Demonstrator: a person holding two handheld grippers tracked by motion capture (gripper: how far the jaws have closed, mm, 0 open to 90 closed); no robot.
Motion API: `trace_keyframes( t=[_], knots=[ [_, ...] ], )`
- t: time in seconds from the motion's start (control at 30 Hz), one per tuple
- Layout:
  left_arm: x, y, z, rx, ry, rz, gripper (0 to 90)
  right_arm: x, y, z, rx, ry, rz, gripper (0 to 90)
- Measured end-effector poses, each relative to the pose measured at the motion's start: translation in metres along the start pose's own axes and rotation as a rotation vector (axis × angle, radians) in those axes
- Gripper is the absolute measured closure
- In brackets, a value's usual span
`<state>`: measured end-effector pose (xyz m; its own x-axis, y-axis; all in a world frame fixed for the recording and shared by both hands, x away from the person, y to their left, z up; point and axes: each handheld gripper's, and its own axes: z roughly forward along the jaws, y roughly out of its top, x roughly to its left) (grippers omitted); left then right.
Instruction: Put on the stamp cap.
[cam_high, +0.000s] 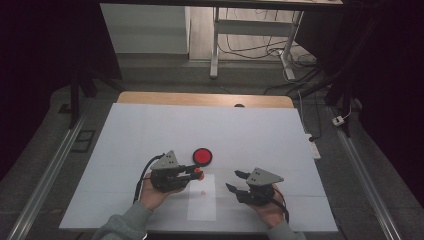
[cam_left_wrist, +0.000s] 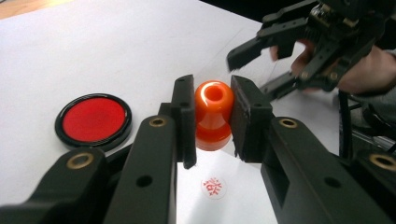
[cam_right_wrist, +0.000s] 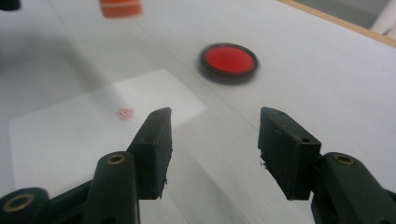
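My left gripper (cam_left_wrist: 212, 114) is shut on an orange stamp (cam_left_wrist: 213, 112), held upright a little above a white sheet of paper (cam_high: 201, 197). A small red stamp mark (cam_left_wrist: 214, 187) lies on the paper right below the stamp. In the high view the left gripper (cam_high: 196, 173) hovers over the sheet's upper edge with the stamp (cam_high: 198, 173) at its tip. My right gripper (cam_high: 233, 180) stands open to the right of the sheet, nothing between its fingers. In the right gripper view the open gripper (cam_right_wrist: 212, 140) faces the red mark (cam_right_wrist: 125, 113) and the stamp's base (cam_right_wrist: 120, 8).
A round red ink pad (cam_high: 202, 156) in a black rim sits just beyond the paper, also seen as the ink pad (cam_left_wrist: 93, 119) left of my left jaws. A white mat (cam_high: 150, 130) covers the wooden table. Desk legs and cables lie on the floor beyond.
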<state>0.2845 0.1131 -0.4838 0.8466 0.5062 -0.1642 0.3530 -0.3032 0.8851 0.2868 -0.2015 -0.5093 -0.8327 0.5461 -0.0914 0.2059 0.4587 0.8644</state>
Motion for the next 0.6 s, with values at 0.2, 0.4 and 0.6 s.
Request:
trace_keyframes(
  t=[0.2,0.4,0.6],
  knots=[
    [0.004,0.0,-0.006,0.002,0.021,0.003,72.3,-0.019,-0.014,-0.024,0.012,-0.057,0.031,42.7],
    [0.008,0.001,-0.012,0.003,0.031,-0.006,72.3,-0.037,-0.028,-0.053,0.004,-0.119,0.068,42.5],
    [0.015,0.002,-0.02,-0.005,0.05,-0.022,72.2,-0.048,-0.042,-0.075,0.013,-0.163,0.089,42.7]
  ],
)
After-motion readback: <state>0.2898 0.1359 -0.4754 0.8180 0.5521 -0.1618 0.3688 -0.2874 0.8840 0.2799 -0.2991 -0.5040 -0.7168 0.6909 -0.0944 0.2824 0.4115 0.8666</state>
